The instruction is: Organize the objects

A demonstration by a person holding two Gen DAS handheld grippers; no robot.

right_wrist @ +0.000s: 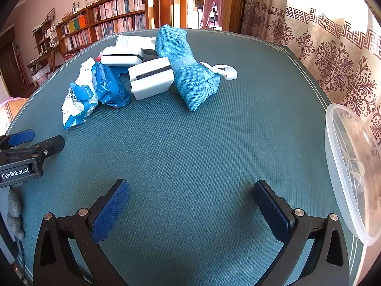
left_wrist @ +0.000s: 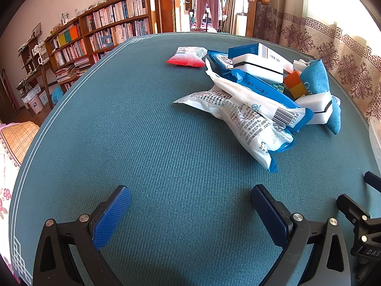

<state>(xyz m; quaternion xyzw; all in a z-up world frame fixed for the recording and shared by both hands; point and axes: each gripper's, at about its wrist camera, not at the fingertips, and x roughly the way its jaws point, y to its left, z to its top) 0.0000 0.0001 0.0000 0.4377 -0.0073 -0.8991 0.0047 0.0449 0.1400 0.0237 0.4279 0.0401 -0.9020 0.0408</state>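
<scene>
A heap of objects lies on the teal table (left_wrist: 142,131): white and blue plastic packets (left_wrist: 247,114), two white sponges with a black stripe (left_wrist: 259,68), a blue box (left_wrist: 247,48), an orange and yellow block (left_wrist: 295,83) and a blue cloth pouch (left_wrist: 316,78). A red and white packet (left_wrist: 188,56) lies apart behind them. My left gripper (left_wrist: 190,200) hovers open in front of the heap, nothing between its fingers. In the right wrist view the pouch (right_wrist: 188,71), a sponge (right_wrist: 152,77) and the packets (right_wrist: 95,90) lie ahead of my open right gripper (right_wrist: 190,195).
A clear plastic tub (right_wrist: 350,166) stands at the table's right edge. The left gripper's body (right_wrist: 23,157) shows at the left of the right wrist view. Bookshelves (left_wrist: 100,38) stand beyond the table on the left, curtains (right_wrist: 333,54) on the right.
</scene>
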